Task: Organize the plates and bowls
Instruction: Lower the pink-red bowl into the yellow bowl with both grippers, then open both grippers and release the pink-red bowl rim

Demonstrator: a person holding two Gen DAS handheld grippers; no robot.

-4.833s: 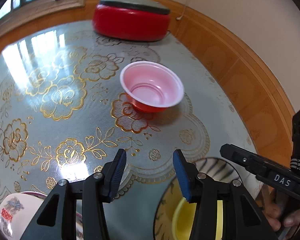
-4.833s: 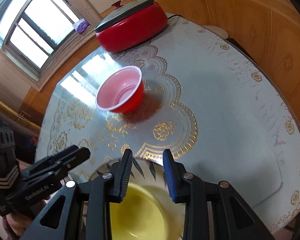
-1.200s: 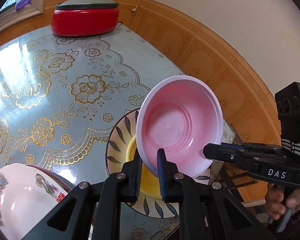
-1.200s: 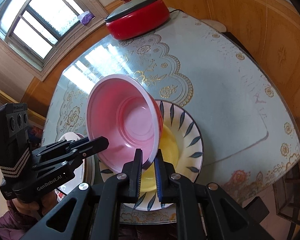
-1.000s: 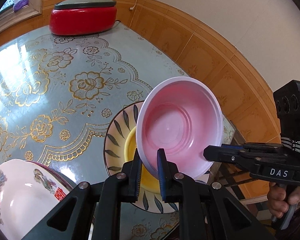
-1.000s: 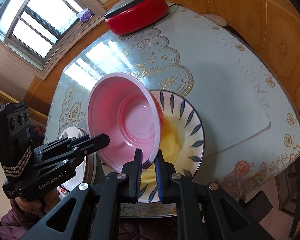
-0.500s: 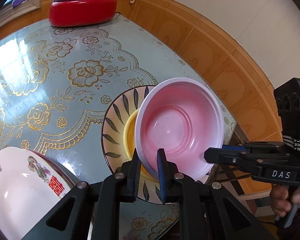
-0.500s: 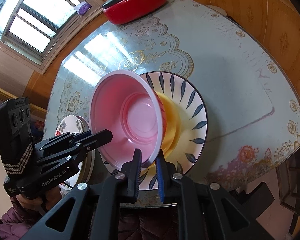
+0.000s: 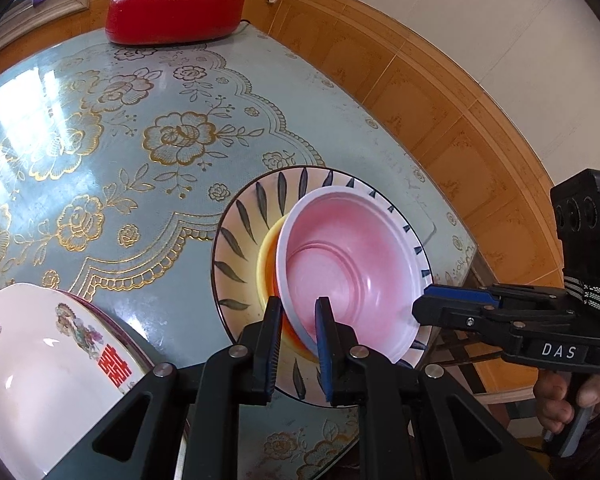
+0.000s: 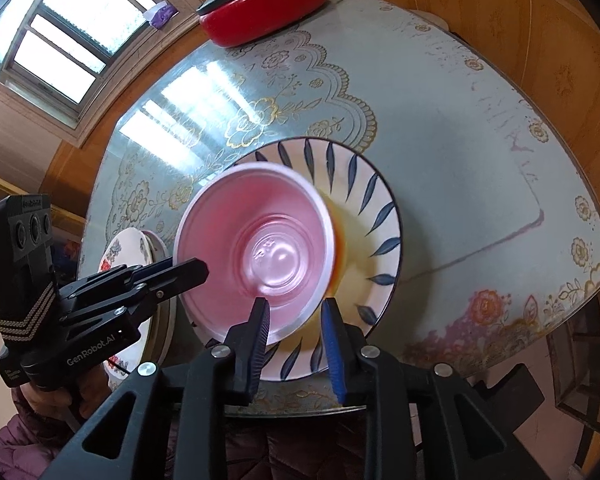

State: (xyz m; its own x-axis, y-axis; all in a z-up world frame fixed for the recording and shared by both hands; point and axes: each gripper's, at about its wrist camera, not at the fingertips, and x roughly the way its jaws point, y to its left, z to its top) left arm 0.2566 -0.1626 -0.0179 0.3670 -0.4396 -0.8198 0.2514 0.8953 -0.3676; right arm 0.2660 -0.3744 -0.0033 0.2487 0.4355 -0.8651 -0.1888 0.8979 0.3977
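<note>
Placing step. A pink, thin-walled plastic bowl (image 9: 340, 264) sits tilted in the yellow well of a round ceramic plate with a dark leaf-patterned rim (image 9: 244, 240), which lies near the right-hand edge of the glass-covered, flower-patterned tabletop (image 9: 140, 128), close to its near corner.

Technique. The bowl appears light and flexible, so a release should probably follow only once its base rests flat in the plate's well; letting go of one side first risks the bowl tipping or sliding toward the table edge. A level, centred seat, then a straight withdrawal of each tool, would likely leave the stack stable.

Tools. The left gripper (image 9: 298, 336) is clamped on the near rim of the bowl, one pad outside the wall and one inside. The right gripper (image 10: 294, 326) has just been opening: its jaws stand apart on either side of the bowl's rim, which lies between them, with no pad visibly pressing on it.

Surroundings. A white ceramic bowl with red characters (image 9: 52, 360) stands at the near left edge; a red lidded cooker (image 9: 176, 12) occupies the far edge.
</note>
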